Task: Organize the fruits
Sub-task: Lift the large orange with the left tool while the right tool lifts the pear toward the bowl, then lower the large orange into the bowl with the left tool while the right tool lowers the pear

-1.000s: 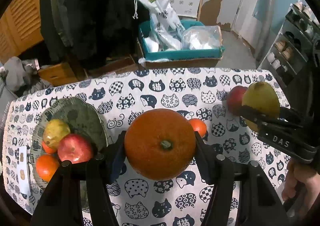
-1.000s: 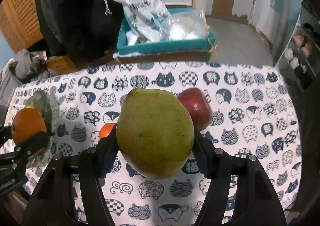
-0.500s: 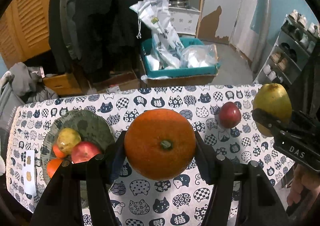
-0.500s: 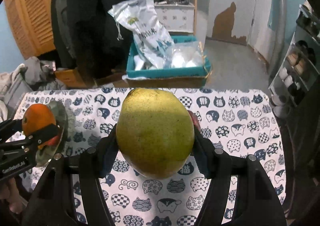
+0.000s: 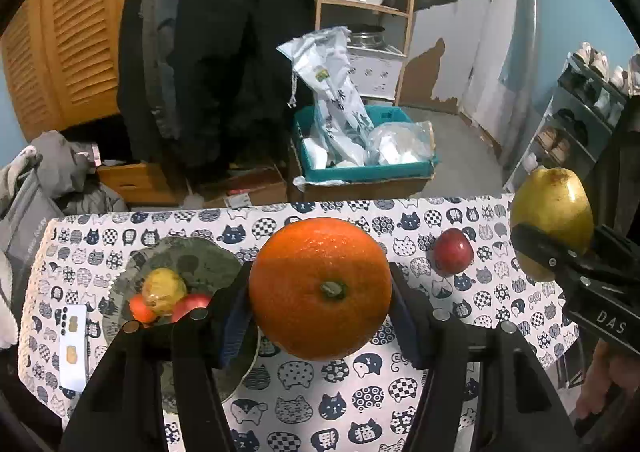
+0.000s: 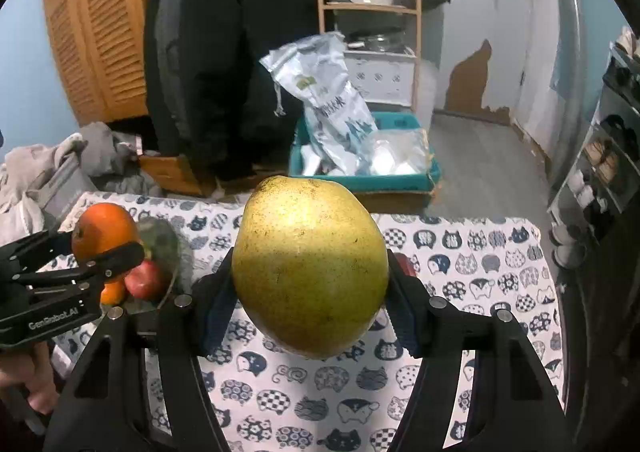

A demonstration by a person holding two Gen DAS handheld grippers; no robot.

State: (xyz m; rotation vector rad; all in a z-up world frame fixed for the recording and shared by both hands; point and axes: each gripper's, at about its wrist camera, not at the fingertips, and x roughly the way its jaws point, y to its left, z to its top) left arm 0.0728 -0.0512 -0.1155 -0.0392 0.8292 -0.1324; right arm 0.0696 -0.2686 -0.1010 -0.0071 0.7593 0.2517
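Both grippers have risen higher above the cat-print table, the left gripper clenching an orange, the right gripper a pear, tilted downward right of the plate.

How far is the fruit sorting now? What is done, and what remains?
Done: a pear, an apple and small oranges lie on the green plate. In hand: the left gripper holds a large orange; the right gripper holds a yellow-green pear. Left: one red apple on the tablecloth.
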